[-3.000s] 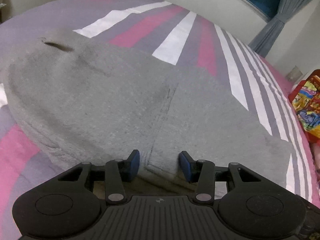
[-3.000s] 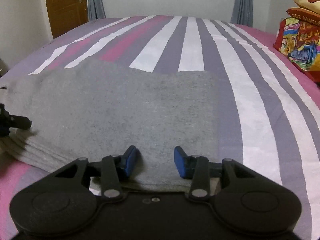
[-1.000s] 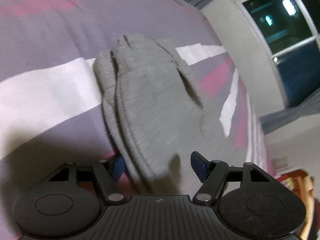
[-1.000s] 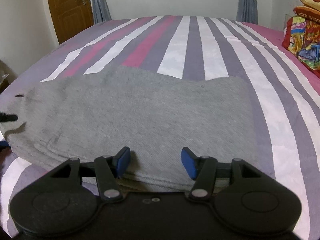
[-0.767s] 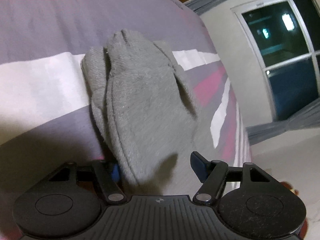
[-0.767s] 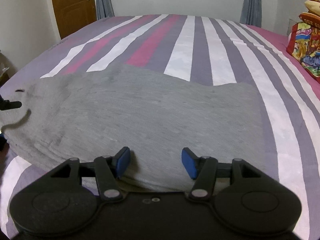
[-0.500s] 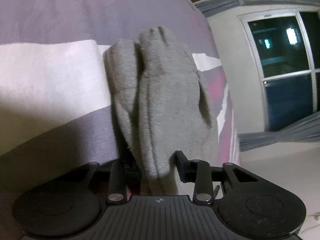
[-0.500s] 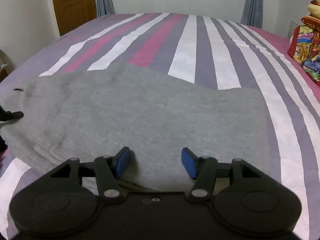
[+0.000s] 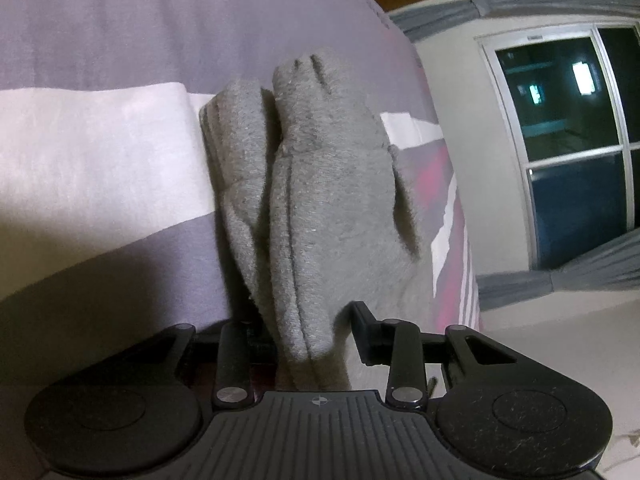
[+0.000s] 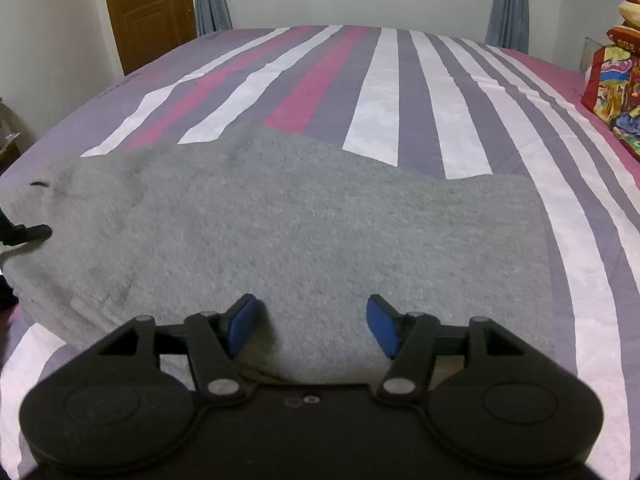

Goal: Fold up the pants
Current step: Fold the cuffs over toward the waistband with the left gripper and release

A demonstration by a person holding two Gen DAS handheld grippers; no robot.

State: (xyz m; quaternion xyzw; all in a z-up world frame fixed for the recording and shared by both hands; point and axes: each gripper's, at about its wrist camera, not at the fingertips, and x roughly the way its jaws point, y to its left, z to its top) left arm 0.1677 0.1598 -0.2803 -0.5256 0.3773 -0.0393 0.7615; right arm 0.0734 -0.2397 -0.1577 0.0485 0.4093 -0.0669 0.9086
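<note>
Grey folded pants (image 10: 300, 220) lie across a striped bed. In the left wrist view the stacked layers at one end of the pants (image 9: 320, 200) run up from my left gripper (image 9: 310, 328), which is shut on that bunched edge. In the right wrist view a tip of the left gripper's fingers (image 10: 32, 232) shows at the pants' far left end. My right gripper (image 10: 312, 314) hovers over the near edge of the pants. Its jaws are opening, and the blue pads stand apart from the cloth that lies below them.
The bed's sheet (image 10: 380, 92) has purple, pink and white stripes. A wooden door (image 10: 148, 8) stands at the back left. A colourful bundle (image 10: 616, 92) sits at the bed's right edge. A dark window (image 9: 568, 140) is on the wall beyond.
My left gripper's jaws went from wide apart to closed on the pants' end, and the wrist rolled. The right gripper's jaws spread a little wider.
</note>
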